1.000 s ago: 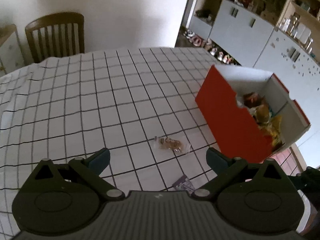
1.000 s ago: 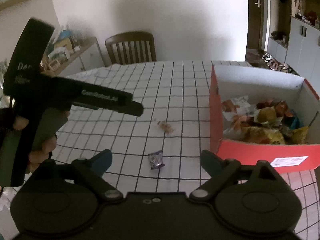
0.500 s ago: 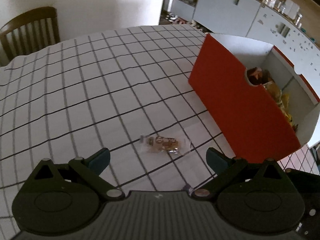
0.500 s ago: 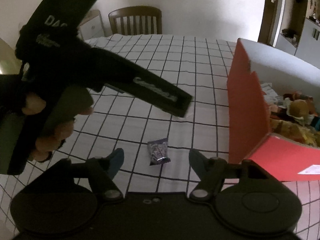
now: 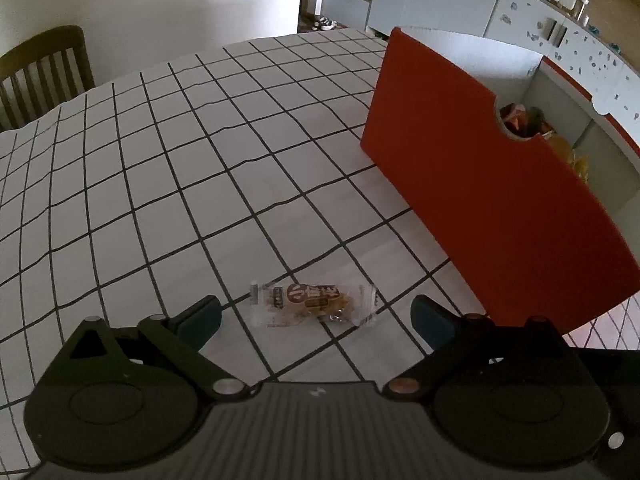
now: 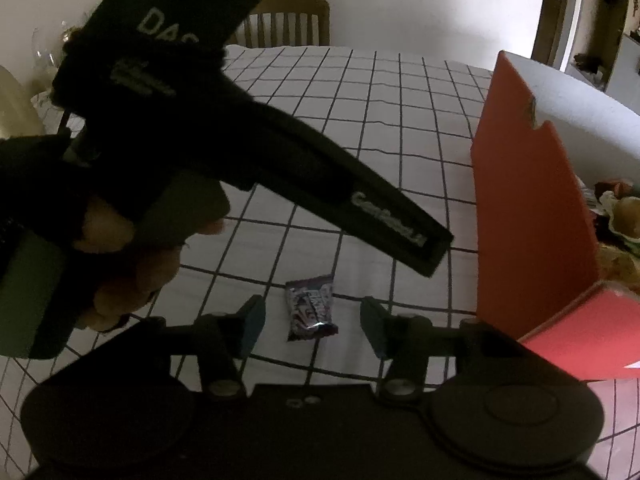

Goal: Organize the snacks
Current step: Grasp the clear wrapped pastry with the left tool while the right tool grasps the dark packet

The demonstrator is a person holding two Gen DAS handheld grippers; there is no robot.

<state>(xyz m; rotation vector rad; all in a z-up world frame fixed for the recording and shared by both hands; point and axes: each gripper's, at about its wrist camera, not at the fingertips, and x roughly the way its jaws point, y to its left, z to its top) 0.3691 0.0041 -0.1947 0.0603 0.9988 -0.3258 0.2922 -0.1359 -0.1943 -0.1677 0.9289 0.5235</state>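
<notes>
Between my right claw [image 6: 313, 326] fingers, low in the frame, the purple snack packet [image 6: 310, 307] lies on the counter [image 6: 400, 152], long axis running away from me; the jaws have just been closing but don't touch it. My left claw [image 5: 315, 314] is spread wide around the clear packet [image 5: 314, 305], which lies crosswise.

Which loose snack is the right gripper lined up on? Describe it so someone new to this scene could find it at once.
Start at the red box of snacks on the checked tablecloth. On the cloth to its left, a small dark purple wrapper lies between the right gripper's closing jaws, untouched. The other loose snack is a clear wrapper with brown contents, under the left gripper.
</notes>
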